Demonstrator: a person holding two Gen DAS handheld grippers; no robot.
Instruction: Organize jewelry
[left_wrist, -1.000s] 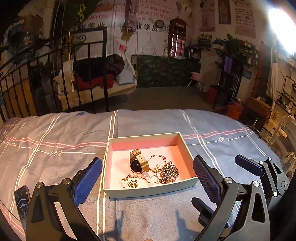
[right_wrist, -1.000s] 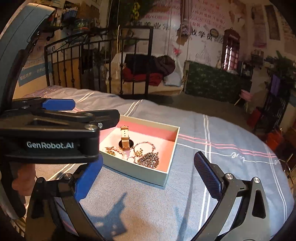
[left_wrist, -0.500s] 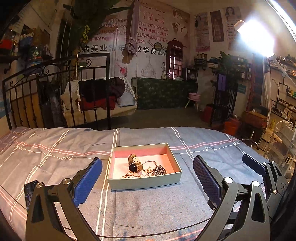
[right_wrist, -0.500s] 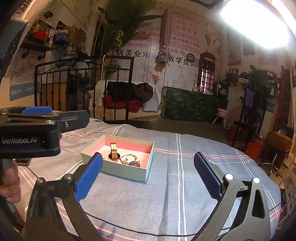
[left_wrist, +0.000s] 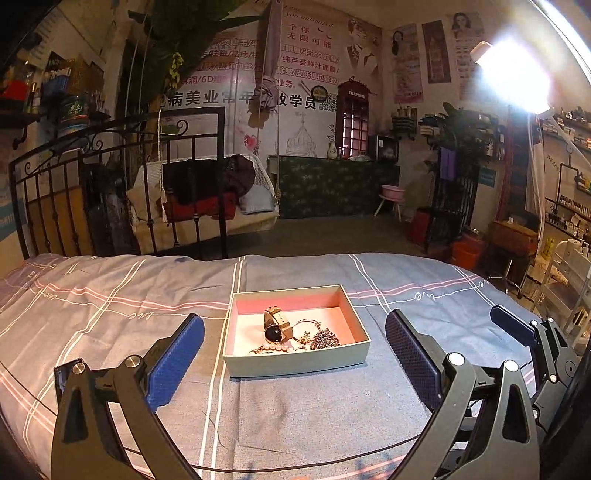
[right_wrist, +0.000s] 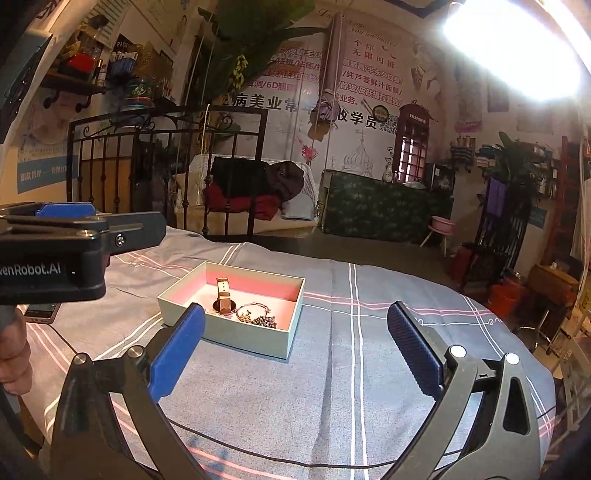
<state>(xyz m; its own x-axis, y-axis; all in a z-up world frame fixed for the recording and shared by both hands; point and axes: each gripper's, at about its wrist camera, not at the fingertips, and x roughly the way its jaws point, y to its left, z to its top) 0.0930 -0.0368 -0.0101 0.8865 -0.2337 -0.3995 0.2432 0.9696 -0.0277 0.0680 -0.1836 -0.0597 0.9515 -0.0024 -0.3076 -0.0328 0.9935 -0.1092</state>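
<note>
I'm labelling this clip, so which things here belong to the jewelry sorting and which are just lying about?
Belongs to the job:
box
watch
pearl bracelet
dark beaded piece
thin bangle

Just lying about:
phone
black cable
bedspread

- A phone (right_wrist: 38, 312) is laid on the striped bedsheet (left_wrist: 295, 413) at nine o'clock.
- A black iron bedframe (left_wrist: 122, 192) is seen at eleven o'clock.
- A bright lamp (left_wrist: 513, 74) is mounted at two o'clock.

dim room, glaring lamp (left_wrist: 513, 74) upper right, fisheye-warped edges.
</note>
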